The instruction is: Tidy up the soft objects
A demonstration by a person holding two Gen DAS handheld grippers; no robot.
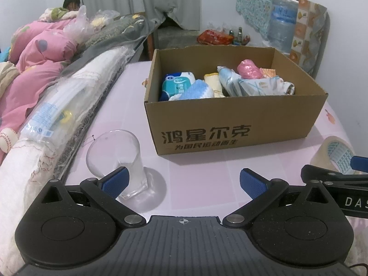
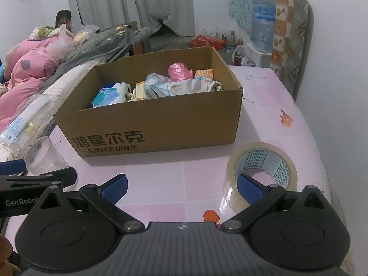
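Note:
A brown cardboard box (image 1: 241,124) (image 2: 156,124) with black printed characters stands on the pink checked table. Inside lie several soft things: a blue-and-white wipes pack (image 1: 176,84) (image 2: 110,94), a blue fluffy cloth (image 1: 199,89), a yellow cloth (image 1: 215,84), a pale plastic pouch (image 1: 250,85) (image 2: 181,87) and a pink crumpled bag (image 1: 248,69) (image 2: 179,71). My left gripper (image 1: 182,181) hovers open in front of the box, with nothing between its blue pads. My right gripper (image 2: 181,185) stands open too, and it holds nothing.
A clear drinking glass (image 1: 117,158) (image 2: 43,156) stands by the left gripper's left finger. A roll of clear tape (image 2: 260,174) (image 1: 333,154) lies by the right gripper's right finger. Bedding and a rolled mattress (image 1: 57,105) line the table's left edge. A person sits far back left.

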